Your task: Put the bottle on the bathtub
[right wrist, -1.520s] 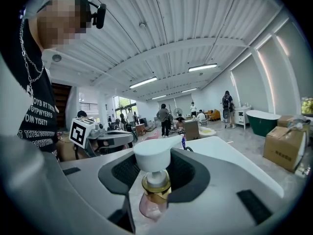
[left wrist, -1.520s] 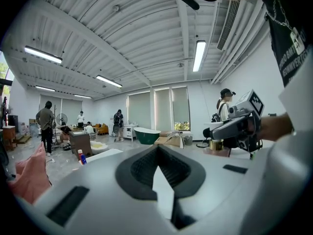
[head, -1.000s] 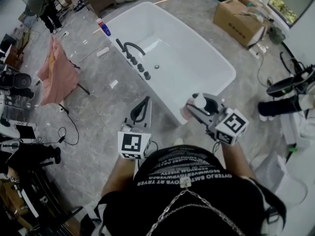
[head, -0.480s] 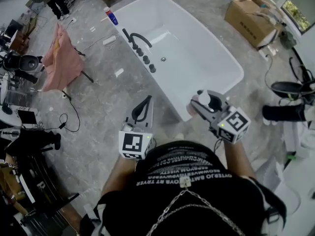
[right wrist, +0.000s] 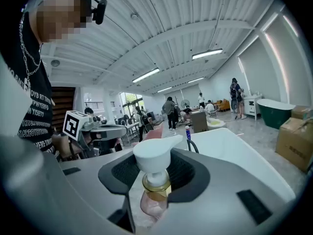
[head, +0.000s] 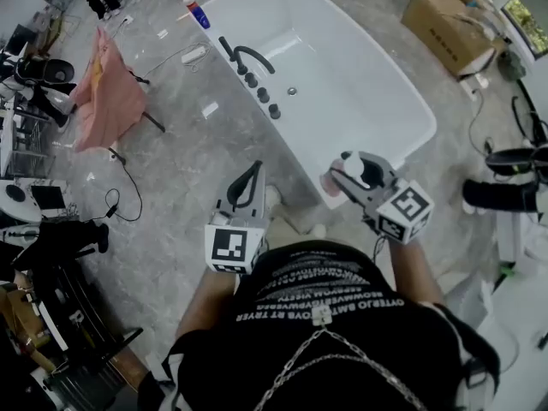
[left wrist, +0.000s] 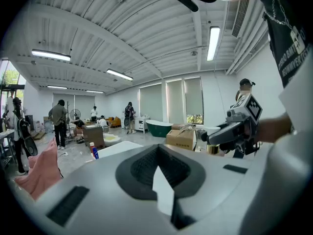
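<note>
White bathtub [head: 360, 101] is lying ahead of the person, running near to far, and its near corner is sitting just beside the right gripper [head: 347, 178]. That gripper is clamping the pink pump bottle [head: 332, 183] off the floor and upright, probably so it can be stood straight on the rim. The task's thing is therefore in the air by the near corner, not yet set down. Left gripper [head: 254, 171] is hanging to the left, nearer the body, with jaws pressed together on nothing; it is likely just staying clear.

Head view is giving the layout of rim, black faucet [head: 248, 58] on the left edge and the gap to the corner. Right gripper view is showing the grip itself, pads on the bottle [right wrist: 155, 180] body with the gold collar and white pump sticking out. Left gripper view is confirming the left gripper [left wrist: 159, 173] is closed and empty.
</note>
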